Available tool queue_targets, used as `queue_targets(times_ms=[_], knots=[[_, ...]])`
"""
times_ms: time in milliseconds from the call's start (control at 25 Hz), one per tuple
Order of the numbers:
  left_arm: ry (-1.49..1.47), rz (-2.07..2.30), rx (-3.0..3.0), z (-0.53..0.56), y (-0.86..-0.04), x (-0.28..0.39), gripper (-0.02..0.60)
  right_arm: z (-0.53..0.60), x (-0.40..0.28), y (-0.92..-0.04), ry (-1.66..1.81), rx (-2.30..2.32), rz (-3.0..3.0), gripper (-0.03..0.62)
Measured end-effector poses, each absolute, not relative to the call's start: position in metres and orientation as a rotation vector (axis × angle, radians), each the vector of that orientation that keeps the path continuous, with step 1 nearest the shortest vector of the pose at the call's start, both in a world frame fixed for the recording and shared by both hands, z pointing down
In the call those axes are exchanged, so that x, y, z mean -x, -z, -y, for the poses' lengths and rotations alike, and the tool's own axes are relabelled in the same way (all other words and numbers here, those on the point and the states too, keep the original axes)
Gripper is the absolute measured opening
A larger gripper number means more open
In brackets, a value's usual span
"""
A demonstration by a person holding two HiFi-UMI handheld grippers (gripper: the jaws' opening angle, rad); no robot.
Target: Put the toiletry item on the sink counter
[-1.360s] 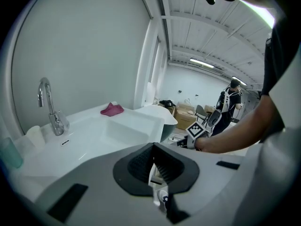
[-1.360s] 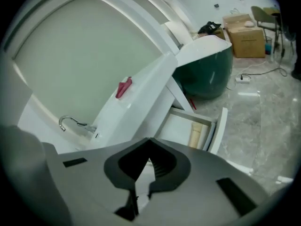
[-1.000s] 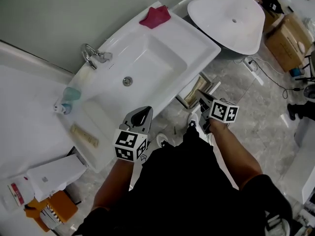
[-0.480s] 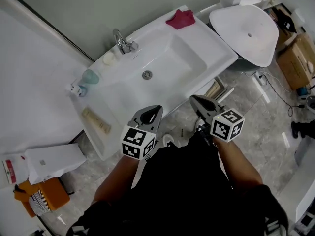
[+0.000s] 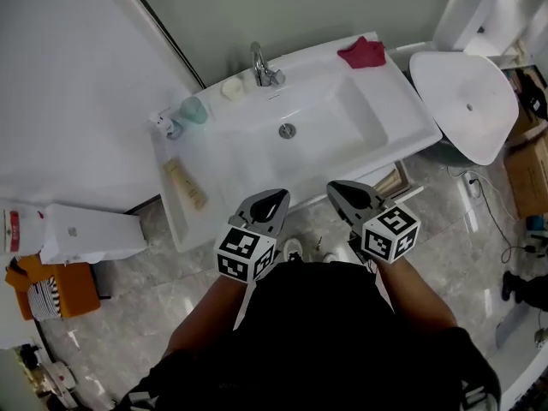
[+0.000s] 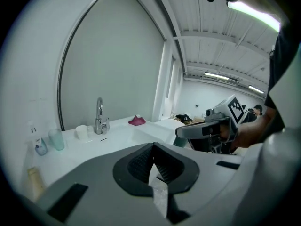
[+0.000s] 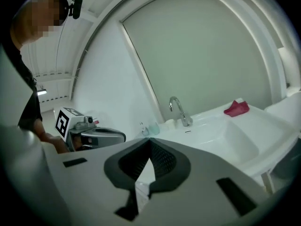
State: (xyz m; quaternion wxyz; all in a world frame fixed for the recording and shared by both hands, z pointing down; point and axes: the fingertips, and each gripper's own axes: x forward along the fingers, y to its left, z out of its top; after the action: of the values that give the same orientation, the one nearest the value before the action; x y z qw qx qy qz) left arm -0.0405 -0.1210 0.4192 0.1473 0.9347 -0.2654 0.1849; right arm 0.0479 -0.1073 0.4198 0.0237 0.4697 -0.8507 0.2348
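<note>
Grey marbled floor tiles run beneath a white sink counter (image 5: 218, 157) set against a pale green wall, with a chrome faucet (image 5: 264, 67) standing behind the basin and a red cloth (image 5: 361, 52) lying at the back right corner. On the counter's left wing, beside the basin, the tan tube (image 5: 186, 184) lies flat with its length running from front to back. It is well apart from both grippers and nothing touches it. Behind it, near the wall, stand a small white bottle (image 5: 163, 125), a teal cup (image 5: 193, 110) just beside it, and a white cup (image 5: 231, 88) close to the faucet. The person stands in front of the counter with both arms drawn in close to the body. The left gripper (image 5: 276, 197) and the right gripper (image 5: 338, 187) hang side by side over the floor just short of the counter's front edge, both pointing toward the sink. Each gripper's own view shows its jaws pressed together at the tips with nothing between them. A white oval fixture (image 5: 467, 101) stands to the right of the counter, and a white box (image 5: 90, 234) and an orange bag (image 5: 47, 288) sit on the floor at the left.
</note>
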Motion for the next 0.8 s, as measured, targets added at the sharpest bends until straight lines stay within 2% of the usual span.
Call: queue_targets(times_ms=[800], knots=[[-0.555,1.143,-2.513,0.036,-0.428,0.057,0.003,0.045,-0.036,-0.436,-0.634,-1.058,2.743,0.003]])
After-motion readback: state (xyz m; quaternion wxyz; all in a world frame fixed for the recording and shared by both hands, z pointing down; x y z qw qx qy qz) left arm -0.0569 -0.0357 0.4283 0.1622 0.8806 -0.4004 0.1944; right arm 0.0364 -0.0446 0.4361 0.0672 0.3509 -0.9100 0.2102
